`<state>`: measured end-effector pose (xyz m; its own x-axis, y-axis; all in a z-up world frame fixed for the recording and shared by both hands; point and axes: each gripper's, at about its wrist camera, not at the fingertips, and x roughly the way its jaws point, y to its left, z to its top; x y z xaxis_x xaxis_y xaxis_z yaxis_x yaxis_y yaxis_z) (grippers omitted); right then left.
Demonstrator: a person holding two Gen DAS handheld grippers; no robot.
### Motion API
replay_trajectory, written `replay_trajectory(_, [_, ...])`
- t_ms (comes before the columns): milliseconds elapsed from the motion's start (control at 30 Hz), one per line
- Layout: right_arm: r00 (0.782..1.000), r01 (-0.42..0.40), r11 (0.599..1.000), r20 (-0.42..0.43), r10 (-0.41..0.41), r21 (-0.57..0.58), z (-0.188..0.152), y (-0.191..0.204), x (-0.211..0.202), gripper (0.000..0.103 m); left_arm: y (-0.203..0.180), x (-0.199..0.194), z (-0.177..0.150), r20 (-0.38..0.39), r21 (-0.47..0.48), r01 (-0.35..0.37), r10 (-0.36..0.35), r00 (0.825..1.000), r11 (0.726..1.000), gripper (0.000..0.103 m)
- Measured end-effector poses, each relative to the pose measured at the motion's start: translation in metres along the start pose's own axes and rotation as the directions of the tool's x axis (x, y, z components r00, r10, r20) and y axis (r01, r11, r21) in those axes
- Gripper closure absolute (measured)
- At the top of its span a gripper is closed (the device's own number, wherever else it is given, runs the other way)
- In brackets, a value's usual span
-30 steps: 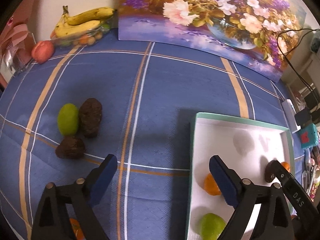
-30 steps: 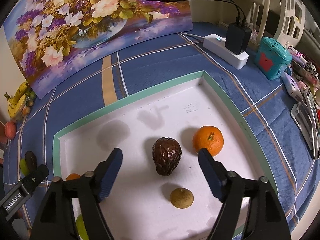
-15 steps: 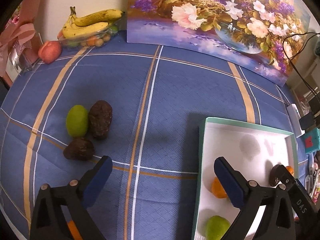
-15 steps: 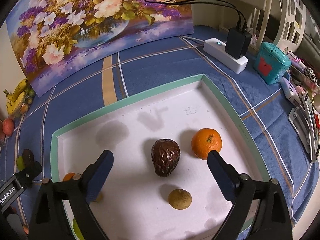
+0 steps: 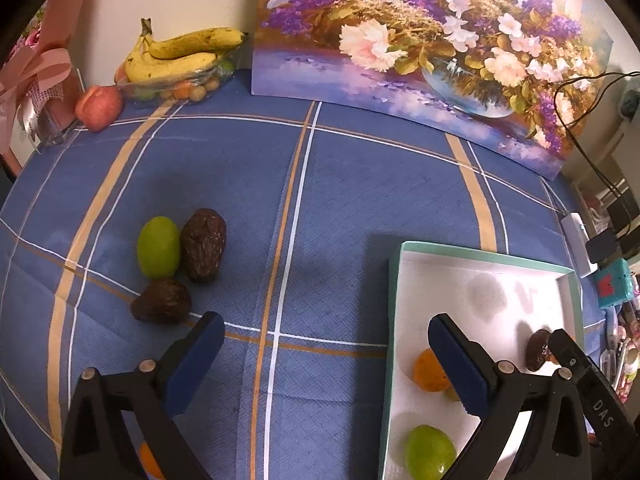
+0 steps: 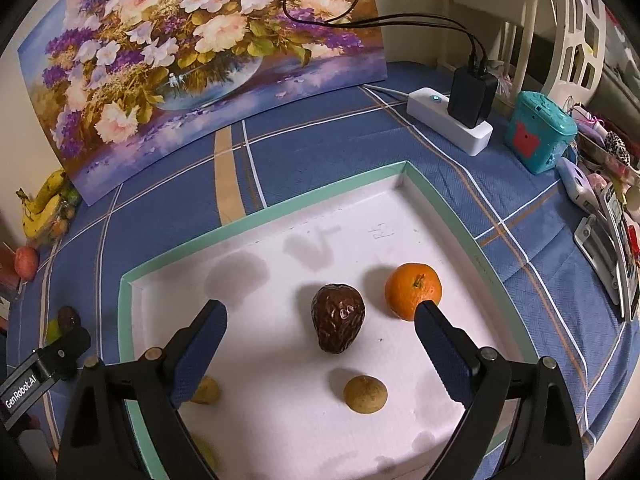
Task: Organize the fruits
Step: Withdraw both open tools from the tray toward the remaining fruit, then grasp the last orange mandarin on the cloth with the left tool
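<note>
Fruit in the tray [image 6: 264, 216], white-floored with a pale green rim, lying on the blue checked surface [image 5: 360, 184]:
- one dark brown wrinkled fruit [image 6: 338, 318], near the tray's middle;
- one orange [image 6: 413, 291], just beside it to the right, apart from it;
- one small tan fruit [image 6: 365, 394], nearer the camera than the brown one;
- a second small tan fruit [image 6: 206, 390], by the tray's left wall, partly hidden behind a claw finger;
- one green fruit [image 5: 430, 452] and one orange-coloured fruit [image 5: 428, 370], seen from the left wrist view at the tray's near left side.

Fruit on the cloth, well left of the tray:
- one green oval fruit [image 5: 158, 246], touching a long dark brown fruit [image 5: 203, 245] on its right;
- one rounder dark brown fruit [image 5: 162, 301], just below those two.

Claws:
- right claw [image 6: 320, 336]: over the tray, jaws spread wide, having just been opening; the brown wrinkled fruit shows in the gap between the fingers, not pressed by either pad.
- left claw [image 5: 320, 354]: over the cloth and the tray's left rim, jaws spread wide, having just been opening, nothing between them.

Further out:
- bananas [image 5: 184, 54] on a clear bowl of small fruit at the back left corner, a red apple [image 5: 99, 107] beside them;
- flower painting [image 5: 432, 40] propped along the back;
- white power strip [image 6: 448, 120] with a black charger, and a teal box [image 6: 540, 132], right of the tray.
</note>
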<state>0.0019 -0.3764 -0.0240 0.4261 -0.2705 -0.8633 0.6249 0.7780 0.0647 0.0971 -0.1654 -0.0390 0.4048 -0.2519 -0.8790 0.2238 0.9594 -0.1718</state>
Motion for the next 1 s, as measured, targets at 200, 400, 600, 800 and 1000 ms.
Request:
replay_trajectory(200, [1.0, -0.031, 0.999, -0.001, 0.031, -0.035, -0.005, 0.011, -0.012, 0.008, 0.0, -0.017, -0.005, 0.032, 0.027, 0.003, -0.004, 0.999, 1.0, 0.0])
replay_trajectory(400, [0.999, -0.047, 0.996, -0.019, 0.046, -0.077, -0.013, 0.024, -0.026, 0.008, 0.011, -0.033, -0.011, 0.042, 0.017, 0.012, -0.013, 0.999, 1.0, 0.0])
replay_trajectory(600, [0.997, -0.075, 0.991, -0.023, 0.073, -0.11, -0.024, 0.041, -0.041, 0.008, 0.035, -0.059, -0.015, 0.095, -0.004, -0.005, 0.006, 0.995, 1.0, 0.0])
replay_trajectory(800, [0.993, -0.115, 0.987, -0.012, 0.114, -0.116, -0.031, 0.053, -0.054, 0.008, 0.064, -0.08, -0.022, 0.128, -0.035, -0.005, 0.009, 0.992, 0.999, 0.0])
replay_trajectory(1000, [0.988, -0.153, 0.984, -0.029, 0.151, -0.094, -0.044, 0.063, -0.061, 0.008, 0.084, -0.088, -0.035, 0.12, -0.076, 0.026, -0.016, 0.993, 0.997, 0.0])
